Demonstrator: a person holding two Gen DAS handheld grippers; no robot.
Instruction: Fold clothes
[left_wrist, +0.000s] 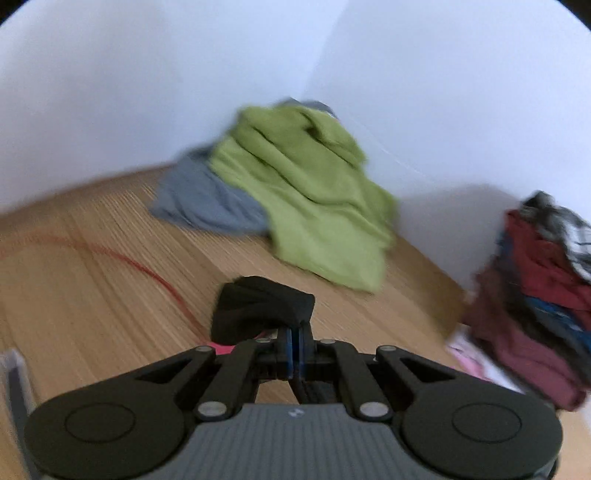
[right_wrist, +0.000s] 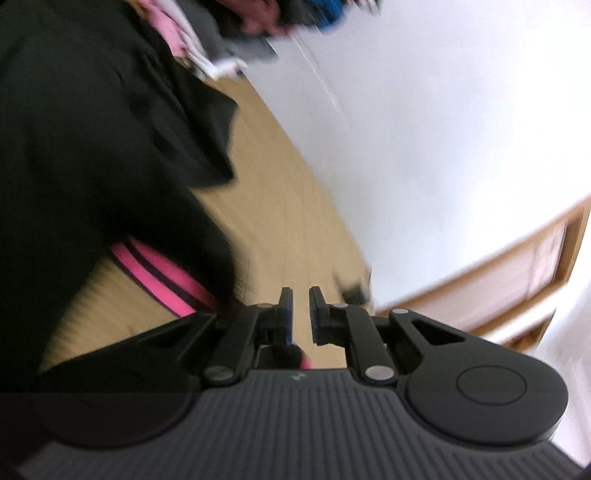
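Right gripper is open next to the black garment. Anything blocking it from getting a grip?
Nothing visible. The right gripper is open and empty, with the black garment just to its left and only bare wooden table ahead.

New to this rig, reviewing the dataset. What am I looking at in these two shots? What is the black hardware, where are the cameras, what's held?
No robot arm here: a person holds a two-finger gripper in each hand, each with a fisheye camera looking along its fingers.

In the left wrist view, the left gripper is shut on a black garment over a wooden table. Further back lie a green garment on a grey-blue one, and at right a stack of clothes.

The right wrist view is tilted and blurred. The right gripper shows a gap between its fingers with nothing in it. The black garment, with a pink stripe, hangs at its left.
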